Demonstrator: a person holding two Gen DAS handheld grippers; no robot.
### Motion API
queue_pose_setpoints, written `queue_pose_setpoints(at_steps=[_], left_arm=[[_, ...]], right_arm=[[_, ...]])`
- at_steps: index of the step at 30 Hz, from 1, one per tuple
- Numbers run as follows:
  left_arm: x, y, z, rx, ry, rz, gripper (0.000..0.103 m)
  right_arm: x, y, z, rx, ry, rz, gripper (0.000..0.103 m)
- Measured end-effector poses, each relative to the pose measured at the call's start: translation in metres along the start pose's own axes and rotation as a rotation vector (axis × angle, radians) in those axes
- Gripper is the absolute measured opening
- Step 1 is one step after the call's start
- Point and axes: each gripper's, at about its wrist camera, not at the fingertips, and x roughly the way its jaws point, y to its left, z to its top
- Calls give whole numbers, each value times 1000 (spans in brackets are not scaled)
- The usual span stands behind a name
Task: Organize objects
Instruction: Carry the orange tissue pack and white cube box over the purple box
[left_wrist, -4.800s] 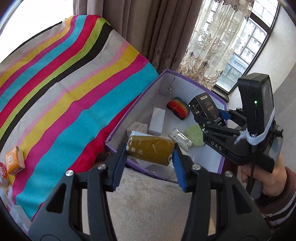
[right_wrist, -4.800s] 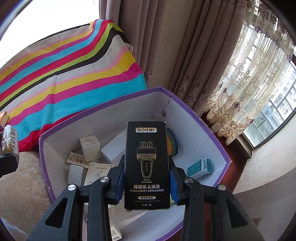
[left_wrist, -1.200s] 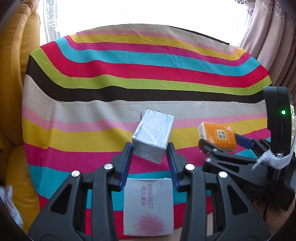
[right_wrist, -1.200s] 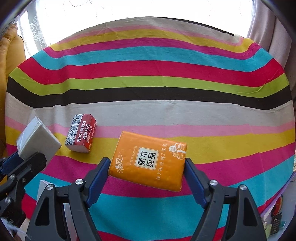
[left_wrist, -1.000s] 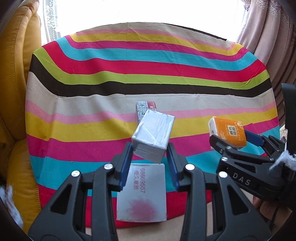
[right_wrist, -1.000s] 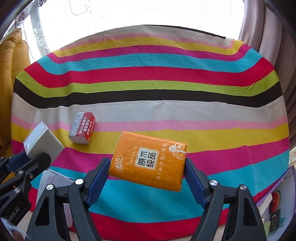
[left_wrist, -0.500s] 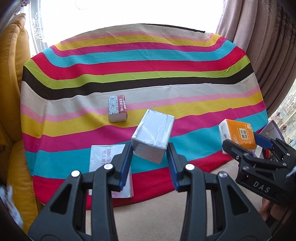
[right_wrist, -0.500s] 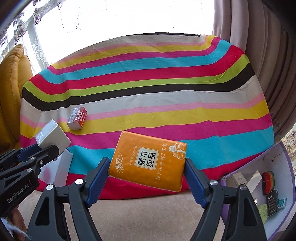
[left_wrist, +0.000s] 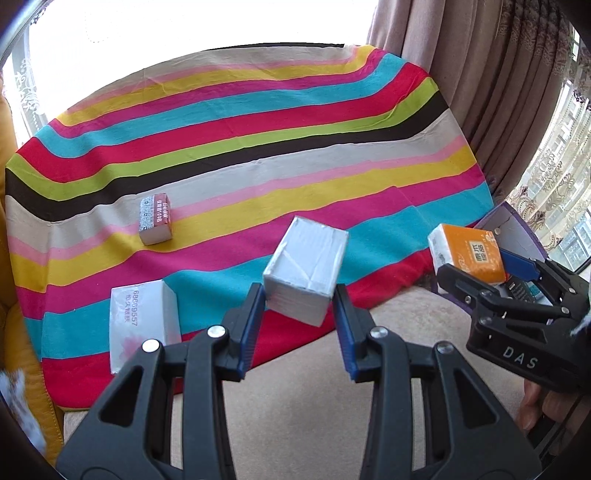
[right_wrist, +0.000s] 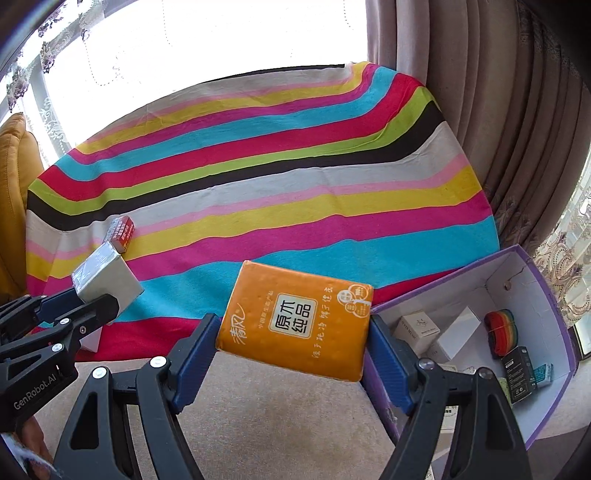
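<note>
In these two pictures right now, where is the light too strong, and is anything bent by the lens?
Left wrist view: the window behind the striped cloth is blown out to white; the stripes curve from fisheye. Right wrist view: same white glare at the top, yet the orange tissue pack reads sharply; the purple box looks skewed near the edge.

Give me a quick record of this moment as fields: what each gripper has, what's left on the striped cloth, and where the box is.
left gripper: shut on silver-white packet
right gripper: shut on orange tissue pack
on striped cloth: red-and-white small box, white tissue pack
purple box: open, to the right, beyond the cloth's edge, holding several small items
</note>
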Motion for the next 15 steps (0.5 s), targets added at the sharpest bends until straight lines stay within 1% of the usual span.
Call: queue_pose_setpoints(at_steps=[6,15], left_arm=[[3,-33,1,57,14,-67,42],[8,-73,0,131,35,-142,42]], right_arm=[[-9,-24,-6,18,-7,-61,80],[-15,-64,-18,69,9,-129,80]])
